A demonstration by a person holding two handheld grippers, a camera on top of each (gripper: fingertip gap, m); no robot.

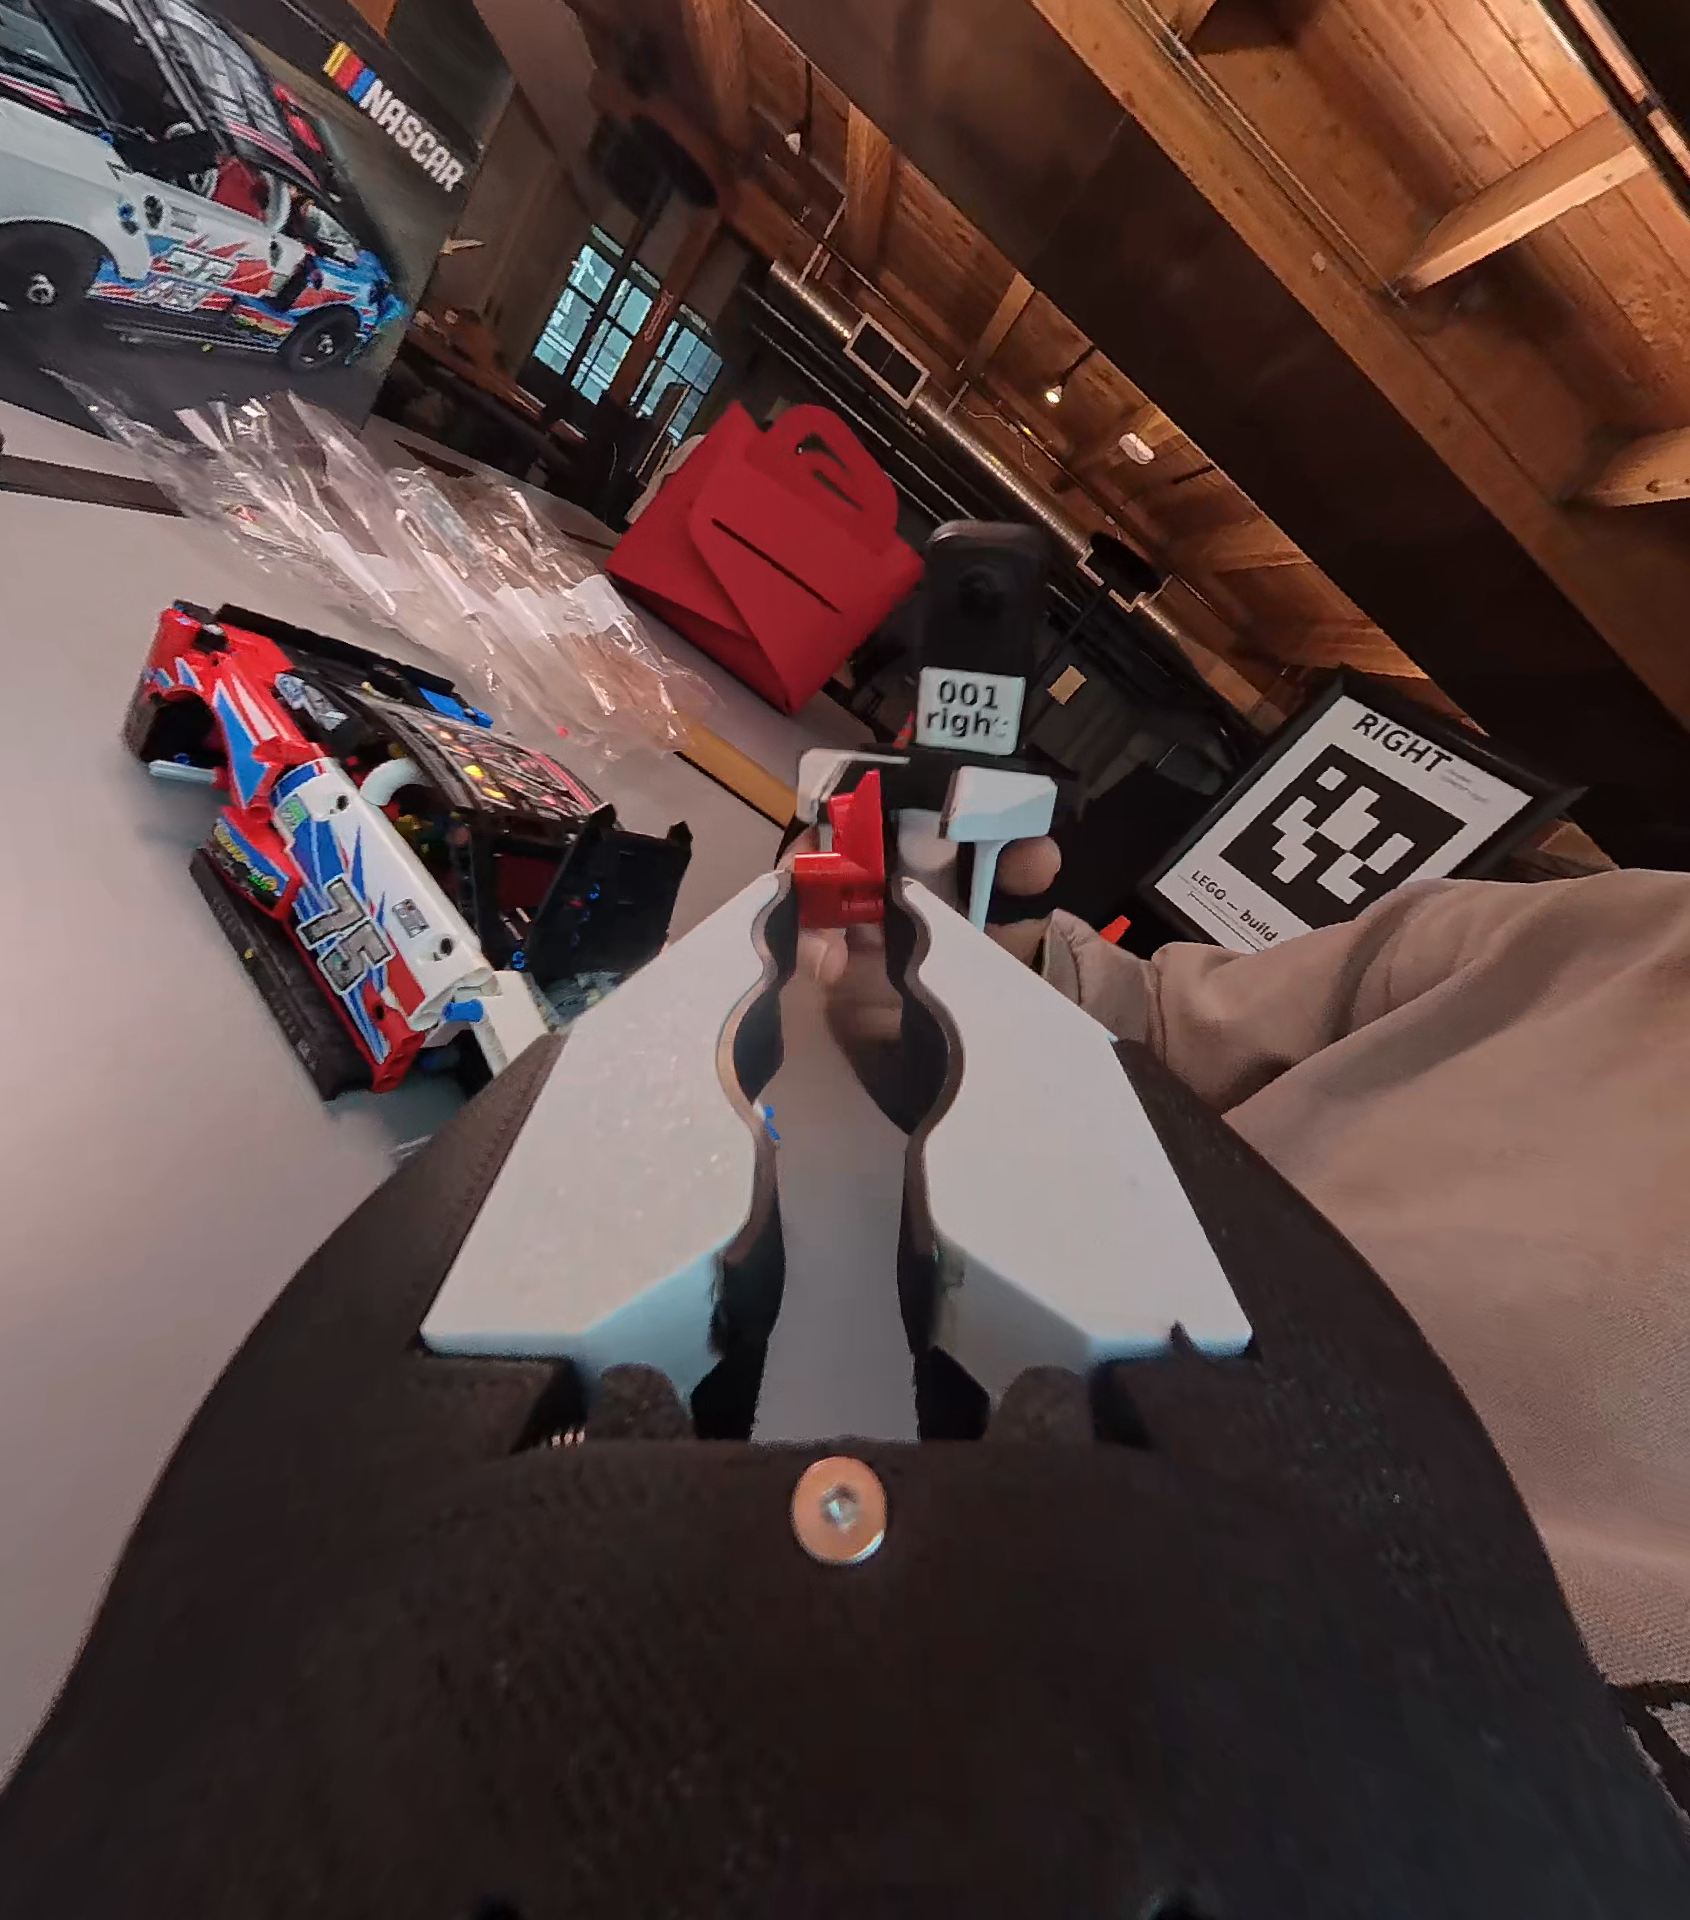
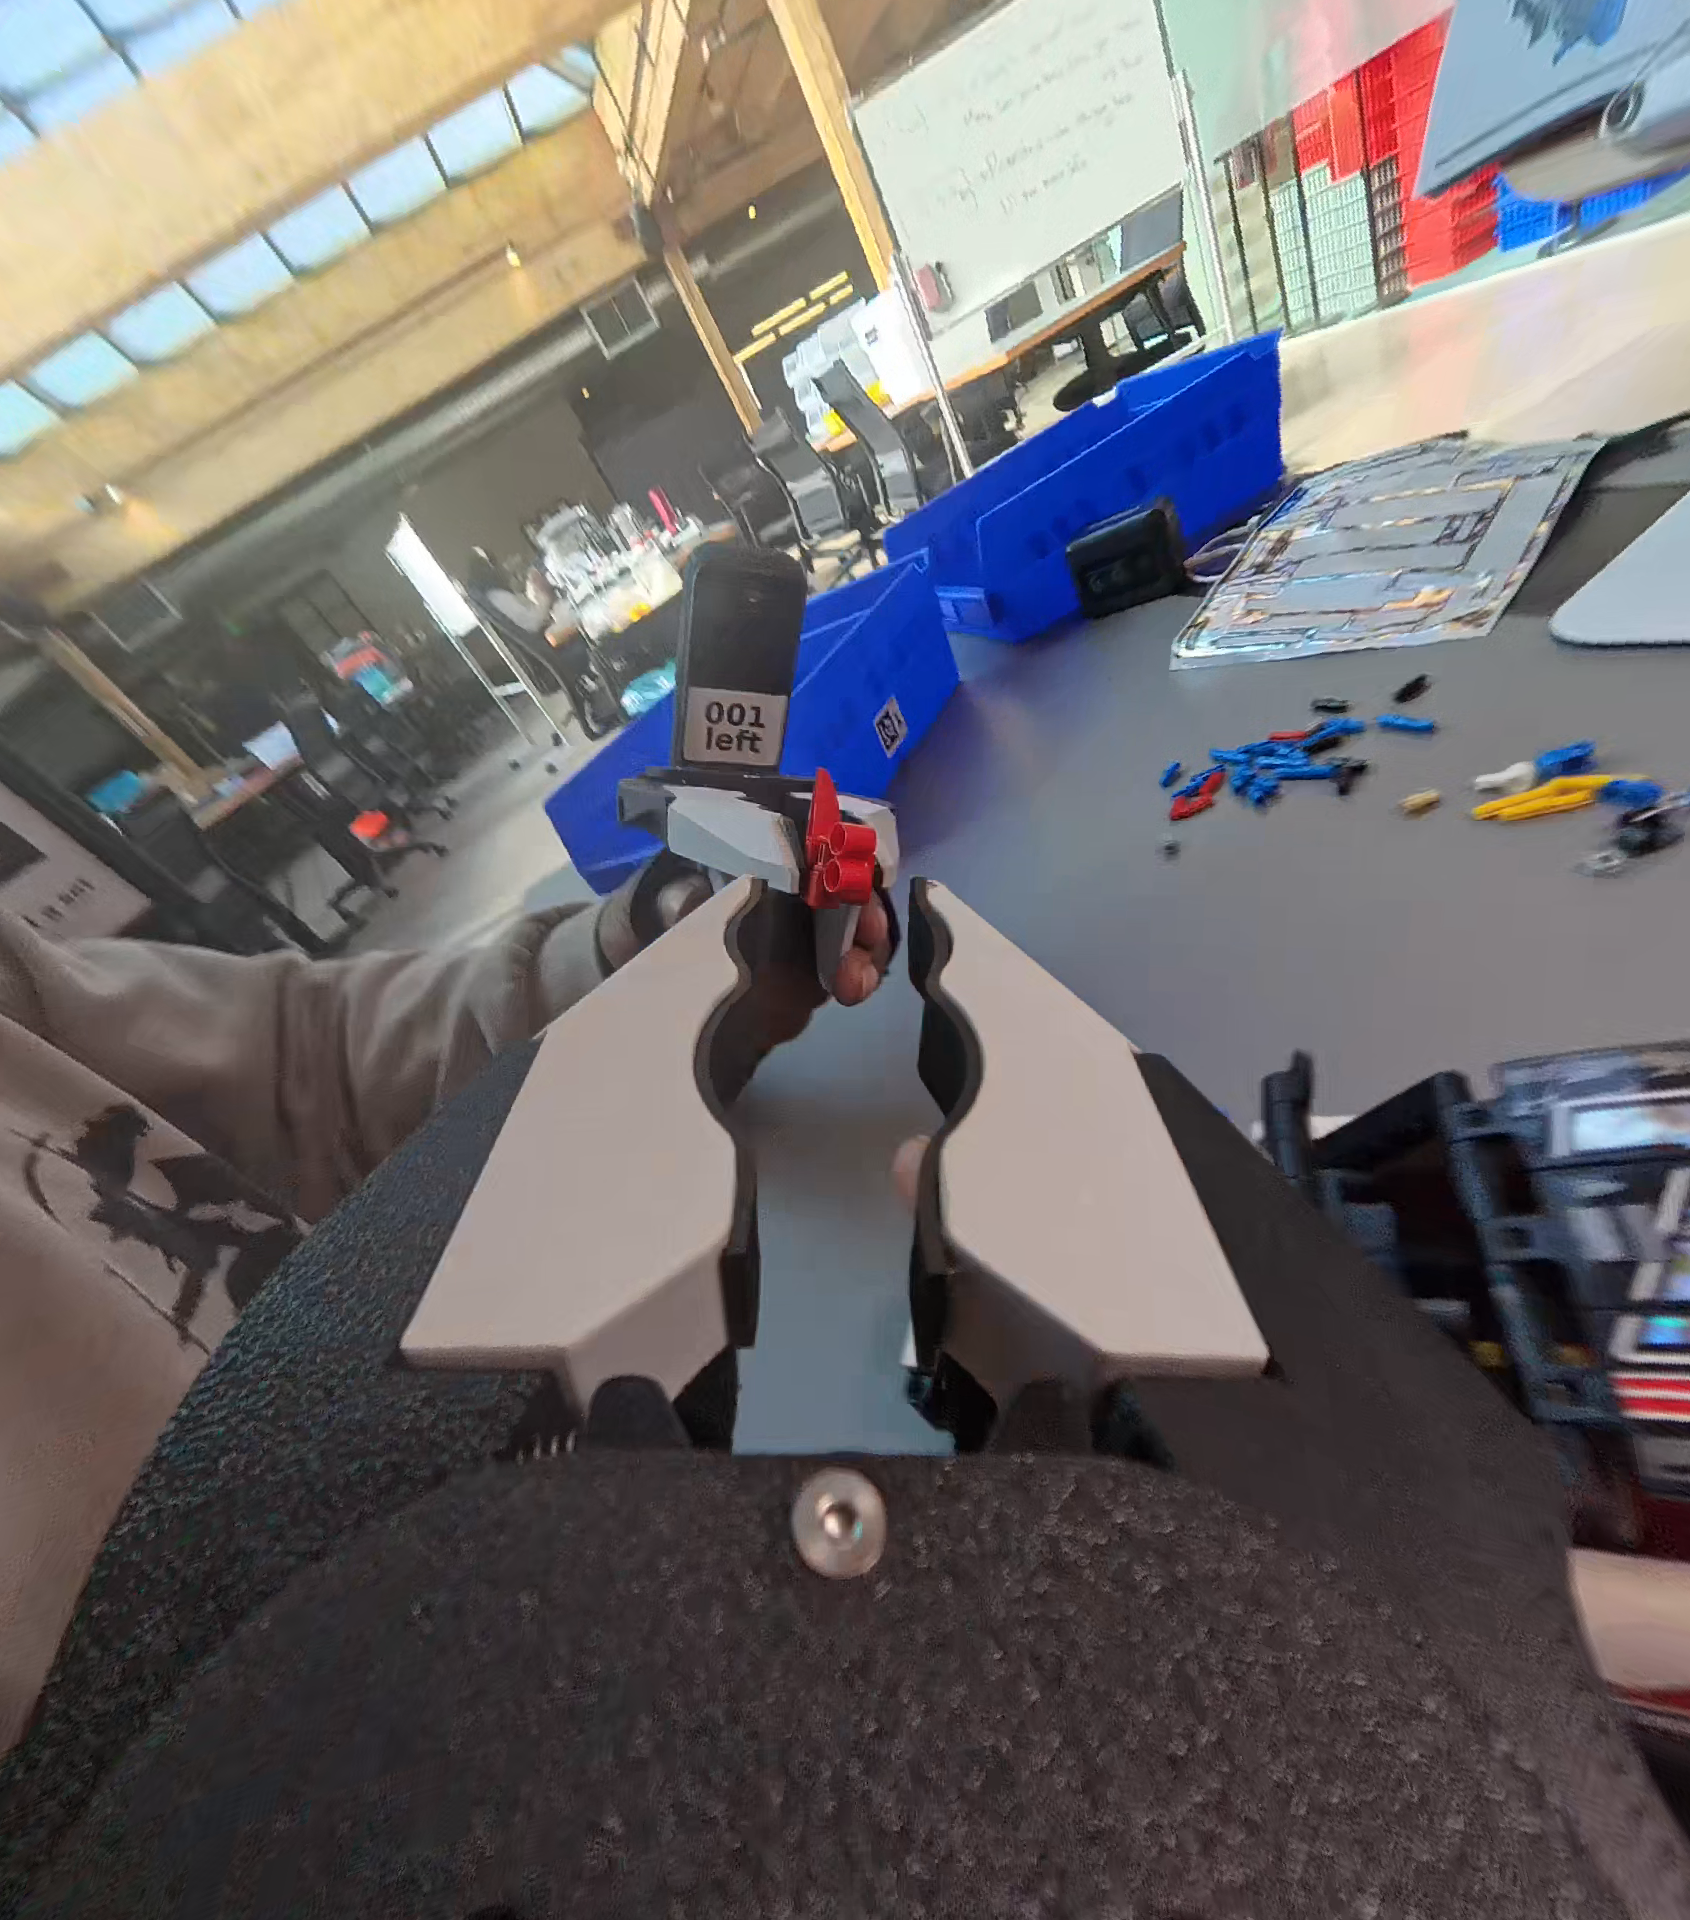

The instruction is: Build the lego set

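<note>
One red lego piece (image 1: 839,871), upright, sits clamped in left tongs (image 1: 841,894).

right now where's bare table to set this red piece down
Bare grey table lies between the loose lego pieces and the car body. Also left of the lego car. Crowded: plastic bags, blue bins.

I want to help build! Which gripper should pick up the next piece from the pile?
Probably the right gripper: it is open and empty, and the loose pieces lie on the table to its right. The left gripper is clamped on a red piece.
</note>
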